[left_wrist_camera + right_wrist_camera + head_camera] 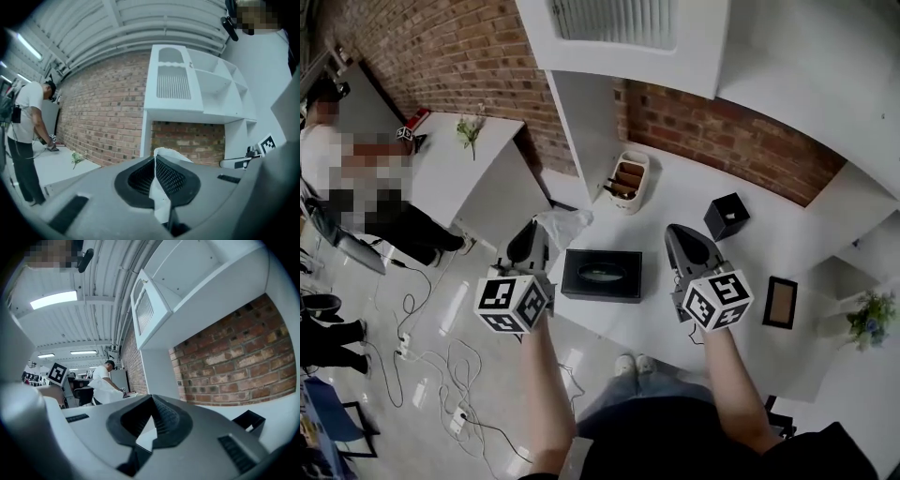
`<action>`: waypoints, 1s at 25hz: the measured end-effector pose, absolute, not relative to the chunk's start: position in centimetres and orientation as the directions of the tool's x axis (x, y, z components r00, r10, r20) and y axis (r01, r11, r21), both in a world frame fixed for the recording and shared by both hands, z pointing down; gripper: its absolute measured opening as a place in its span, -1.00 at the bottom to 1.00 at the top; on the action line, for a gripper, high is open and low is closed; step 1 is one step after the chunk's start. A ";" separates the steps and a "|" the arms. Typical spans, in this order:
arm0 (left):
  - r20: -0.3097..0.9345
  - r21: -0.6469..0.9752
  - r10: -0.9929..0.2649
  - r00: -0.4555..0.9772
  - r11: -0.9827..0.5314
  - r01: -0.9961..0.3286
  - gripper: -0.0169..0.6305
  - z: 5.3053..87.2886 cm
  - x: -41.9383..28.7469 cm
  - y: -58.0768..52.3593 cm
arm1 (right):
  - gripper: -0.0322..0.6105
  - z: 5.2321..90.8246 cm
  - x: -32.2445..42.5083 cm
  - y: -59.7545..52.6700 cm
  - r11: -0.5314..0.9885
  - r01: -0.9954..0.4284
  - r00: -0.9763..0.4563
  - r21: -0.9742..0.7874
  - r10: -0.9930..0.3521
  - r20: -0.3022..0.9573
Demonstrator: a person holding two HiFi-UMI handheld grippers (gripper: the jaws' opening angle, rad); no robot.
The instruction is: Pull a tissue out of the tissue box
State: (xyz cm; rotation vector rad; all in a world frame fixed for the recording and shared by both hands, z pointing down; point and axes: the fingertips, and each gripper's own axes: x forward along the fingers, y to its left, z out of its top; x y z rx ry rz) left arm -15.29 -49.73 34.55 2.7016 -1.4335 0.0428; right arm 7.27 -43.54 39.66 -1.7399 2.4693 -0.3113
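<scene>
A black tissue box (600,275) with an oval slot lies on the white table (675,197), between my two grippers. My left gripper (542,227) is held above the box's left end, shut on a white tissue (565,225) that hangs crumpled from its tips, free of the box. In the left gripper view the tissue (161,187) is pinched between the pads of that gripper (155,157) and sticks up past them. My right gripper (673,231) hovers to the right of the box. Its tips (151,398) meet with nothing between them.
A cream holder (628,180) stands at the back of the table and a small black cube box (727,217) at the right. A picture frame (780,302) and a plant (870,319) sit further right. White shelving (609,37) rises behind. Cables (441,375) lie on the floor, and a person (356,178) stands at the left.
</scene>
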 end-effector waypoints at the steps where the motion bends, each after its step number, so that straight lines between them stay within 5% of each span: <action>1: 0.043 0.073 -0.839 0.543 -0.539 -0.839 -0.91 34.3 -15.9 -49.5 | -0.91 39.5 7.3 -43.5 0.321 -0.920 -0.335 -0.223 -0.942 0.026; 25: 0.044 0.135 -0.853 0.520 -0.511 -0.849 -0.91 37.1 -17.7 -46.0 | -0.91 39.6 5.2 -42.5 0.310 -0.933 -0.321 -0.184 -0.946 0.035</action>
